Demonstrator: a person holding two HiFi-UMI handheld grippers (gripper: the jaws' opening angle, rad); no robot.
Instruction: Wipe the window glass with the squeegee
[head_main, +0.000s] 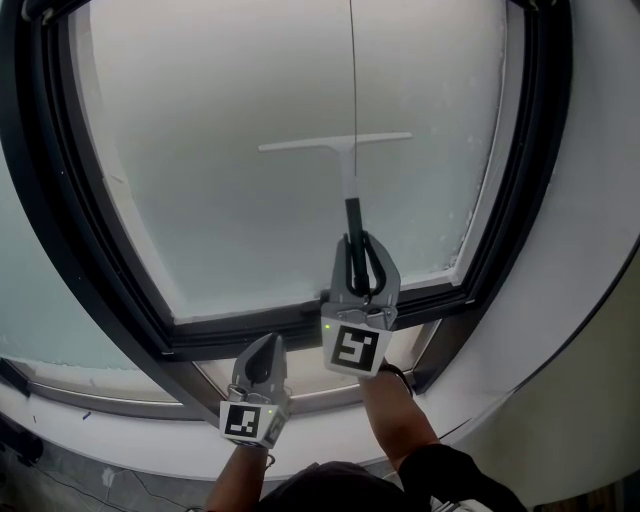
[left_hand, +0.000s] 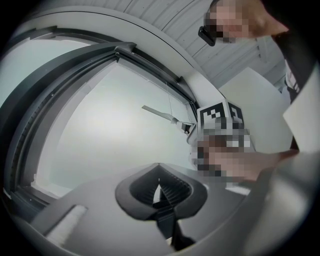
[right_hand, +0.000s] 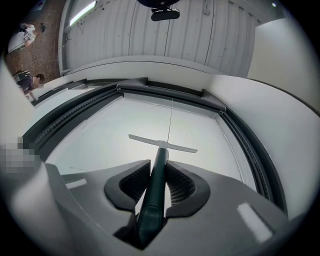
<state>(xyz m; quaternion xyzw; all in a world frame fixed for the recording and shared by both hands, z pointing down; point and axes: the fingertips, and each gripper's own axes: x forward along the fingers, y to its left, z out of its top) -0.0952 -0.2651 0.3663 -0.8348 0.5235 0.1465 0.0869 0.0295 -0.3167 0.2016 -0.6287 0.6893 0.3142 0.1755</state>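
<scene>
The right gripper (head_main: 359, 245) clamps the squeegee (head_main: 340, 145) low on its dark handle, seemingly so the blade reaches mid-pane against the window glass (head_main: 220, 200), while the left gripper (head_main: 265, 350), jaws together and empty, waits by the lower frame (head_main: 250, 325), clear of the stroke.

Soft daylight came through the frosted window glass (head_main: 250, 230), the brightest thing before me, even and without hard glare. Its dark frame (head_main: 85, 220) read almost as silhouette. Both gripper views bowed strongly, with black corners. My own jaws sat close, dim and soft-focused, while the squeegee (right_hand: 159, 165) looked fairly sharp.
</scene>
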